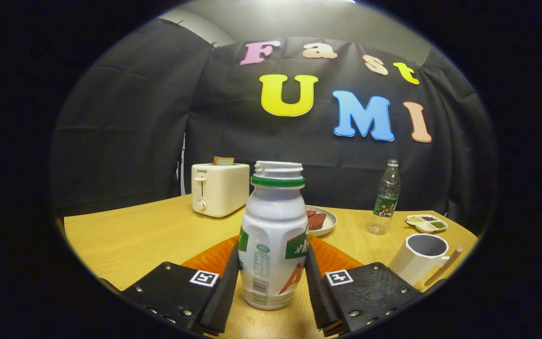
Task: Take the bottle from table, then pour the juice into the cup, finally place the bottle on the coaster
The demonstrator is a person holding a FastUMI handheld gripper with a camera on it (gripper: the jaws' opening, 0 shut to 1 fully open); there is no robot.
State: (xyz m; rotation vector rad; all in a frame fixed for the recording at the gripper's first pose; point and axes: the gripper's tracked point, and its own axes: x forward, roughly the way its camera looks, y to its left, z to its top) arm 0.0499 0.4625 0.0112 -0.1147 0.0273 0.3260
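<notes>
The tongs point(273, 282) are clenched on the bottle point(272, 240), one finger pressed against each of its sides. The bottle is white, uncapped, with a green ring below its threaded neck, and it stands upright on the worktop point(125, 235) between the fingers. Just behind it an orange coaster point(214, 256) lies flat, showing on both sides of the bottle. The worktop is pale wood with a light grain. Near its right edge, just beside the right finger, stands a white cup point(419, 259) with its mouth open. Further back, near the worktop's far edge, sit a cream toaster point(219, 188) with a slice of bread point(223, 160) poking up, a plate point(328, 221) with dark red slices, a clear water bottle point(385, 197) and a small divided dish point(426, 223) toward the far right corner. Black cloth walls hang behind the worktop.
</notes>
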